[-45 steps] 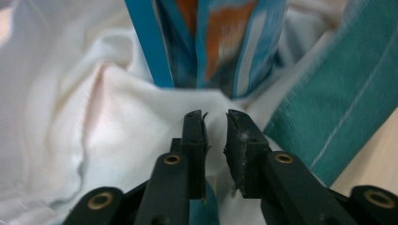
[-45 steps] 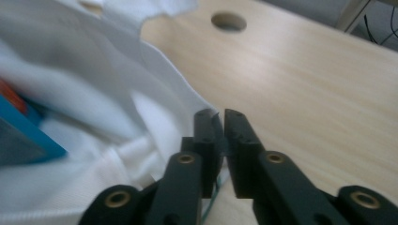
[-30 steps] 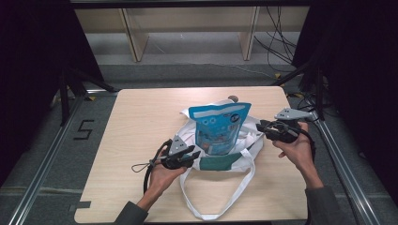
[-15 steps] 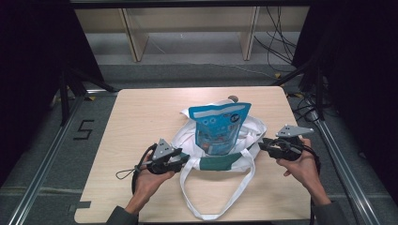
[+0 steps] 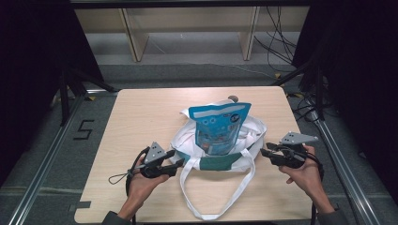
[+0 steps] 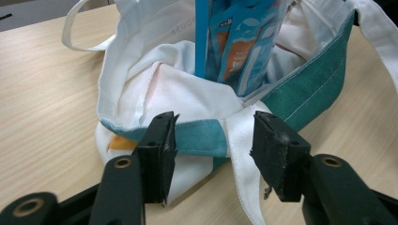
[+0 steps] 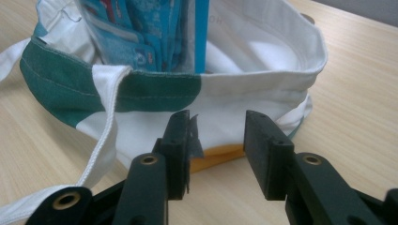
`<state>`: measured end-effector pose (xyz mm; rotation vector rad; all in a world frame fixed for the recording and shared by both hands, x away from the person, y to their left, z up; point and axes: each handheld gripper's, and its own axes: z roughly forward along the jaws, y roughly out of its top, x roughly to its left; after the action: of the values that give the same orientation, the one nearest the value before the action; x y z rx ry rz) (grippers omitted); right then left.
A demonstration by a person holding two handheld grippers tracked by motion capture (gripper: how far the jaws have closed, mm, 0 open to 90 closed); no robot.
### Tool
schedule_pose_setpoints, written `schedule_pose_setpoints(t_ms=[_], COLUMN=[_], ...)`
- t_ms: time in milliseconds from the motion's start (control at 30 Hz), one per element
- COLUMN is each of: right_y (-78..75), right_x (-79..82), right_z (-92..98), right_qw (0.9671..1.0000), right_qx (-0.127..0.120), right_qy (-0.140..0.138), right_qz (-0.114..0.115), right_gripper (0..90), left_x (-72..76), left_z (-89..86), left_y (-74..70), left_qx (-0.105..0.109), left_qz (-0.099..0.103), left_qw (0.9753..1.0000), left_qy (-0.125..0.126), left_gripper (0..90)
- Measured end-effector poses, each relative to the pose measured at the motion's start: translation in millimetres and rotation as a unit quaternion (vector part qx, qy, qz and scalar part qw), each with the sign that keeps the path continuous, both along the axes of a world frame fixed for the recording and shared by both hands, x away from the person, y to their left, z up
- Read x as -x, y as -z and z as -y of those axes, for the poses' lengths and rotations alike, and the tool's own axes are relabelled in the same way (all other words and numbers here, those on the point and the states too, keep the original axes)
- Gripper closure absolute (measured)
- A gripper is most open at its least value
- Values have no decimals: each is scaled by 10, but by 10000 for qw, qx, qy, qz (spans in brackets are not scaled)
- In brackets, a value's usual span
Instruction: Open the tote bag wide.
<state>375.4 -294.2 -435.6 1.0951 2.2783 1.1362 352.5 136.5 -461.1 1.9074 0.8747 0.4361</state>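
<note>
Tote bag (image 5: pixel 220 145) is sitting between both claws on the tabletop (image 5: pixel 141 117); left claw (image 6: pixel 213 140) and right claw (image 7: pixel 217 136) are gaping wide, empty, facing opposite rims.

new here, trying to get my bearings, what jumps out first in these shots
A bright blue pouch stands upright in a white and green tote bag at the table's middle. The left tongs and right tongs sit open on either side of the bag.
</note>
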Motion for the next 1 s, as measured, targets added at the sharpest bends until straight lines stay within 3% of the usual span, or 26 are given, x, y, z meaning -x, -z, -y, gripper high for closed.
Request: schedule_pose_setpoints(t_ms=[67, 200, 233, 267, 300, 367, 400, 467, 567, 700, 767, 900, 1000], right_y=[16, 28, 45, 60, 69, 82, 106, 120, 138, 149, 158, 222, 274], right_x=[-10, 18, 22, 46, 32, 31, 47, 55, 59, 74, 86, 170, 225], right_z=[12, 12, 23, 38, 61, 82, 95, 114, 127, 153, 160, 169, 183], right_qw=[9999, 10000, 10000, 9999, 9999, 10000, 9998, 9996, 9995, 9997, 9997, 9992, 9988], right_qx=[83, 43, 25, -36, 22, -2, -50, -146, -136, -77, -140, -247, -308], right_qy=[-87, -7, 33, 111, 55, 53, 195, 188, 255, 245, 172, 318, 364], right_qz=[96, -75, 26, -37, 95, 63, 23, -158, -82, 4, -59, -28, -66], right_gripper=[599, 570, 559, 546, 540, 530, 512, 510, 505, 473, 464, 434, 402], left_x=[14, 21, 28, 37, 37, 44, 61, 79, 91, 135, 154, 202, 243], left_z=[-11, -27, -33, -40, -40, -57, -68, -77, -92, -119, -119, -160, -212], left_y=[7, 25, 29, 35, 35, 39, 48, 59, 71, 113, 118, 139, 176], left_qx=[7, -36, -42, -12, -12, -14, -17, 17, 13, 171, 207, 253, 291], left_qz=[-65, -104, -131, -155, -155, -153, -177, -204, -201, -138, -164, -192, -275], left_qw=[10000, 9999, 9999, 9999, 9999, 9999, 9998, 9997, 9997, 9996, 9994, 9990, 9976], left_qy=[-33, -16, -47, -68, -68, -59, -112, -127, -123, -171, -232, -300, -560], left_gripper=[463, 428, 413, 396, 390, 378, 372, 365, 353, 340, 323, 272, 183])
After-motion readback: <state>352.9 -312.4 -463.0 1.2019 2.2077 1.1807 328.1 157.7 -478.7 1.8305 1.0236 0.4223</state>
